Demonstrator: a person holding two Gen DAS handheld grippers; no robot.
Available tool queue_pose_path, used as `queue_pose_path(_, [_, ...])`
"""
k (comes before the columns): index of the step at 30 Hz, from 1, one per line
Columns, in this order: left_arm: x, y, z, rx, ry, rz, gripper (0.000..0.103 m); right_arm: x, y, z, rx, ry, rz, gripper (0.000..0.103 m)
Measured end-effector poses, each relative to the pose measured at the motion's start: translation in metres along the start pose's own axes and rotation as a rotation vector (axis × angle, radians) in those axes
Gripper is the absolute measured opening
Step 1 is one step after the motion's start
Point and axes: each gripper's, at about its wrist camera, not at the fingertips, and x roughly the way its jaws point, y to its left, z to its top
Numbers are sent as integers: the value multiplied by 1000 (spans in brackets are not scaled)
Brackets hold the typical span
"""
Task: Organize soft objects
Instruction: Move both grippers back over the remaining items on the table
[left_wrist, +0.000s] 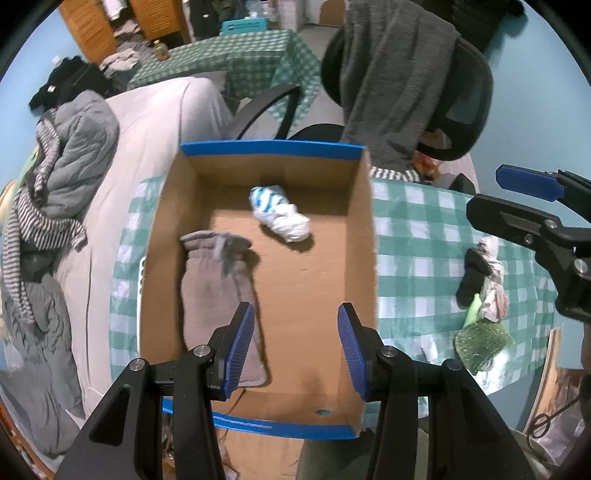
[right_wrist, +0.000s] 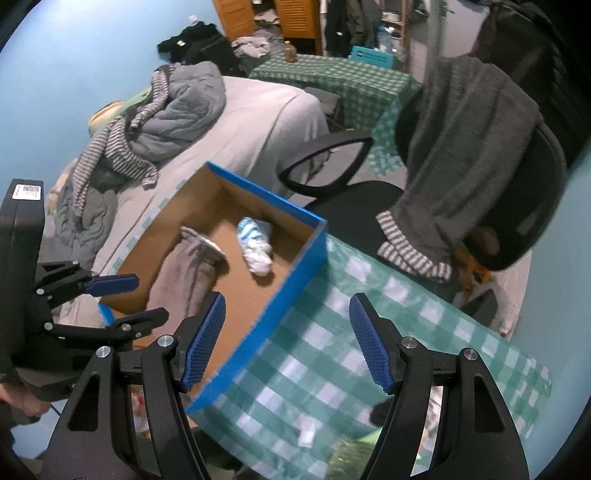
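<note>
A cardboard box with a blue rim (left_wrist: 271, 149) (right_wrist: 266, 199) stands on the green checked tablecloth (left_wrist: 424, 240) (right_wrist: 332, 332). In it lie a grey sock bundle (left_wrist: 218, 280) (right_wrist: 188, 273) at the left and a rolled white-and-blue sock (left_wrist: 280, 214) (right_wrist: 255, 243) near the far wall. My left gripper (left_wrist: 295, 347) (right_wrist: 125, 301) hangs open over the box's near half, holding nothing. My right gripper (right_wrist: 288, 343) (left_wrist: 517, 201) is open and empty above the box's right wall and the cloth. A small pile with a black sock (left_wrist: 474, 277) and a pale patterned piece lies on the cloth to the right.
A green mesh piece (left_wrist: 484, 343) lies at the table's near right edge. A black office chair (left_wrist: 461, 92) with a grey sweater (right_wrist: 472, 147) draped over it stands behind the table. A bed (left_wrist: 147, 122) with a grey duvet and a striped garment lies to the left.
</note>
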Motion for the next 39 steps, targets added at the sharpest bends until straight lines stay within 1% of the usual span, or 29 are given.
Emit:
queue_pose_path(11, [-2,-49,12,91,-14,-30,48,-25,-57,-32,104,14,-50,71])
queue_pose_path(23, [6,-94,23,160,-5,-58,48,-39,-113,-71,227,38,-106,71])
queue_pose_path(27, [9,-108,26,183,0,-68,48,-44,-130,-83,265,41,-113,71])
queue_pose_path(33, [19,-128,27,215,20,-80,48,-47,-151,-101,315,57,-149,71])
queue_pose_path(39, [31,-145,26,247,44,-91,48,-40,-168,-119,357,83,-164,71])
